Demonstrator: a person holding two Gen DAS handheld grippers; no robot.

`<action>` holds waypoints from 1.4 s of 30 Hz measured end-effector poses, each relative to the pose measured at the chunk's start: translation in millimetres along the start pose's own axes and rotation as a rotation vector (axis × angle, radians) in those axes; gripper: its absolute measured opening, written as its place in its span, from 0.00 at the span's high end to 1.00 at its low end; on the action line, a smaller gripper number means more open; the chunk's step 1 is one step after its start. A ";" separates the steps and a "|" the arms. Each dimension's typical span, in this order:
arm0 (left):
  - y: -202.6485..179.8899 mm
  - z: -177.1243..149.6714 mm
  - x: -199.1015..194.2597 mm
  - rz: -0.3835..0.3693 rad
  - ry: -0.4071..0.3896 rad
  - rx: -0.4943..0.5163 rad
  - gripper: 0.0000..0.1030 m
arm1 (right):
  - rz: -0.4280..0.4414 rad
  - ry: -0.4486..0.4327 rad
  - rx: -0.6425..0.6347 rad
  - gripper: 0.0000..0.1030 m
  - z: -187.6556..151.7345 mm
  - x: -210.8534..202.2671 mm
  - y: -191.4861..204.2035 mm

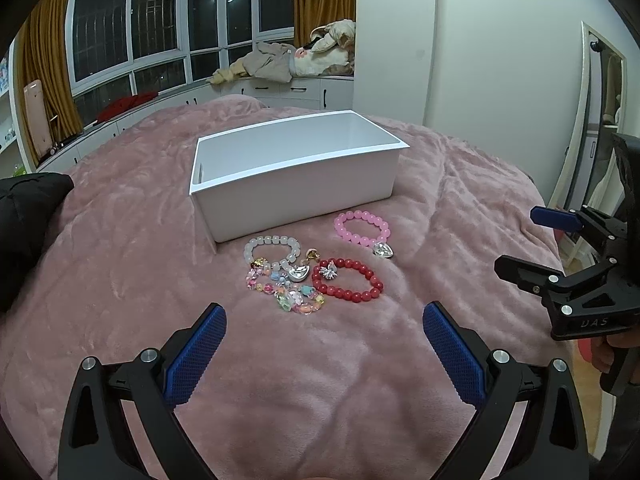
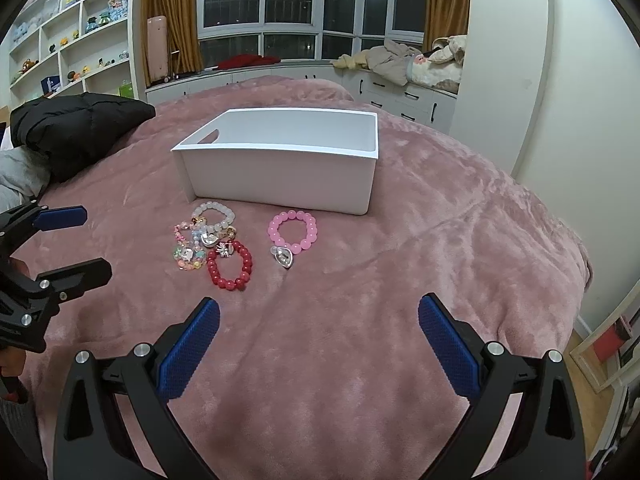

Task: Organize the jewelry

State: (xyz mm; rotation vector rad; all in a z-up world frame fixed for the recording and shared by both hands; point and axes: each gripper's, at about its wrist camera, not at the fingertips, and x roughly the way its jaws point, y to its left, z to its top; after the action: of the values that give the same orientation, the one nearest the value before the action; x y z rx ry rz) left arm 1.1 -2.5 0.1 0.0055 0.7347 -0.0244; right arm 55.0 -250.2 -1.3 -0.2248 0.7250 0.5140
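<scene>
An open white box (image 1: 304, 184) (image 2: 280, 176) stands on the pink bedspread. In front of it lie a pink bead bracelet (image 1: 362, 227) (image 2: 293, 232) with a silver heart charm, a red bead bracelet (image 1: 348, 283) (image 2: 229, 266), a white bead bracelet (image 1: 272, 250) (image 2: 213, 216) and a multicoloured bead bracelet (image 1: 286, 294) (image 2: 185, 250). The last three touch in a cluster. My left gripper (image 1: 324, 334) (image 2: 86, 240) is open and empty, just short of the cluster. My right gripper (image 2: 320, 330) (image 1: 516, 240) is open and empty, near the red bracelet.
A black jacket (image 2: 80, 128) (image 1: 28, 216) lies at the bed's left edge. The pink bedspread (image 2: 400, 280) spreads right of the jewelry. Behind the bed are a window bench with clothes (image 2: 400, 60), shelves (image 2: 72, 40) and a mirror (image 1: 596, 120) on the right.
</scene>
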 end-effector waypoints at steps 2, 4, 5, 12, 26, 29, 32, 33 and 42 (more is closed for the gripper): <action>-0.2 -0.6 0.2 0.002 -0.001 0.001 0.03 | 0.001 -0.002 -0.001 0.05 0.5 -0.3 0.9; -0.9 0.1 0.7 0.005 0.000 0.000 0.03 | 0.005 -0.002 -0.002 0.05 1.6 -1.3 2.0; -0.6 -0.1 0.6 0.005 0.000 0.000 0.03 | 0.006 -0.003 -0.003 0.05 1.9 -1.5 2.8; -0.2 -0.3 0.5 0.003 0.000 0.002 0.03 | 0.006 -0.003 0.000 0.04 2.0 -2.2 4.3; 1.6 -1.6 0.8 0.008 0.004 0.001 0.03 | 0.015 0.006 -0.005 0.05 1.7 2.2 7.5; 1.9 -1.5 0.6 0.010 0.005 0.002 0.03 | 0.016 0.006 -0.004 0.05 1.6 2.4 7.6; 1.6 -1.1 1.1 0.008 0.005 0.001 0.03 | 0.016 0.006 -0.001 0.05 1.5 2.1 8.2; 1.4 -1.1 1.1 0.009 0.004 0.002 0.03 | 0.017 0.005 -0.001 0.05 1.5 1.8 8.4; 1.3 -0.9 1.1 0.009 0.004 0.002 0.03 | 0.017 0.006 -0.002 0.05 1.7 2.2 8.1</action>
State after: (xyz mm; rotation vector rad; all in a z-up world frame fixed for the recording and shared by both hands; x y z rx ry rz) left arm 1.3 -1.2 -1.4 0.0106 0.7386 -0.0160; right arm 53.2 -241.9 -1.7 -0.2223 0.7332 0.5299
